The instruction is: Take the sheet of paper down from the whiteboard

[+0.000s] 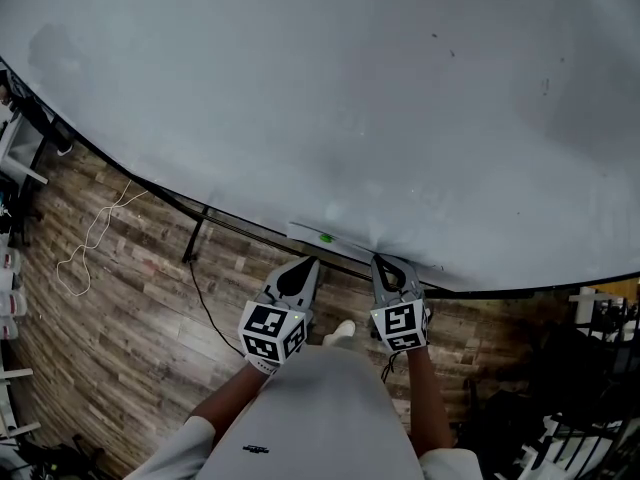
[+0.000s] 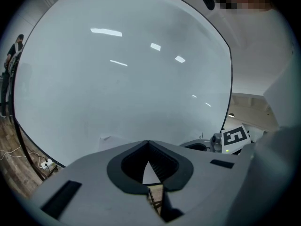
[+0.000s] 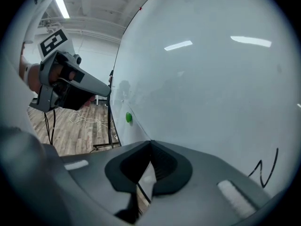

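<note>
A white sheet of paper [image 1: 352, 240] hangs at the lower edge of the big whiteboard [image 1: 350, 98], pinned by a green magnet [image 1: 325, 238]. My right gripper [image 1: 383, 259] is shut on the sheet's right part, where the paper creases toward its tips. In the right gripper view the sheet [image 3: 125, 133] runs from the magnet [image 3: 128, 118] into the closed right gripper [image 3: 150, 141]. My left gripper [image 1: 310, 261] is shut, with its tips at the sheet's lower left edge. Whether it pinches the paper I cannot tell. The left gripper view shows the sheet's corner [image 2: 107, 139] beside the left gripper [image 2: 148, 142].
The board's black stand leg [image 1: 195, 233] meets the wooden floor, with a black cable [image 1: 205, 308] and a pale looped cord [image 1: 95, 238] nearby. Dark racks crowd the right [image 1: 590, 368]. A black marker scribble [image 3: 265, 168] marks the board.
</note>
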`<action>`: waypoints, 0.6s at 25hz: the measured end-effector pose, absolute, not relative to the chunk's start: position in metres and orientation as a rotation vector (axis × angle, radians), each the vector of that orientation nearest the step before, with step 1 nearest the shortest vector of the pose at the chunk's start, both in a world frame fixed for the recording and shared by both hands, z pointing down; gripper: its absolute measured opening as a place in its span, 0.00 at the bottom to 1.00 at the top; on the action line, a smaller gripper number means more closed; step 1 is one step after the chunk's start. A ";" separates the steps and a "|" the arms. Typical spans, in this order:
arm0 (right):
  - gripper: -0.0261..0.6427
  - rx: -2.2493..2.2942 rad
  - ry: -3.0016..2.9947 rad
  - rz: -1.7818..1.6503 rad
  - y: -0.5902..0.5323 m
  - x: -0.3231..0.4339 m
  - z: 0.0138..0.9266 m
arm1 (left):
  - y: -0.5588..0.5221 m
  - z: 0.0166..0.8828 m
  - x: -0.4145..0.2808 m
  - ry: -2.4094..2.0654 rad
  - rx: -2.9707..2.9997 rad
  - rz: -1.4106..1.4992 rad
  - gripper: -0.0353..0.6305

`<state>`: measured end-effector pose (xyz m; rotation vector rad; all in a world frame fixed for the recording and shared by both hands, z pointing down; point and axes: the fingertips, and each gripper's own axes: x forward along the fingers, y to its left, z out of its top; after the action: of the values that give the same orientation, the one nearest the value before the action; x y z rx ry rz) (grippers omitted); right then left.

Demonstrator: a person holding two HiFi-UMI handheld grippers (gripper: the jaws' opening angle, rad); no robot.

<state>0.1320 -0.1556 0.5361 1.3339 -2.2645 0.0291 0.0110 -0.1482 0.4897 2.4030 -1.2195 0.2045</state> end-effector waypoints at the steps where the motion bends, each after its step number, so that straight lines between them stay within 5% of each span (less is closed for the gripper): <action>1: 0.06 1.340 -2.265 0.034 -0.155 0.132 0.536 | -0.150 0.492 0.011 -1.232 2.401 0.211 0.06; 15: 0.06 1.391 -2.294 0.091 -0.157 0.130 0.528 | -0.172 0.534 0.022 -1.239 2.339 0.323 0.24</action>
<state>0.1302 -0.1572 0.5277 1.3911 -2.2939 0.0913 0.0219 -0.1721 0.5341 2.3386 -1.2393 0.3233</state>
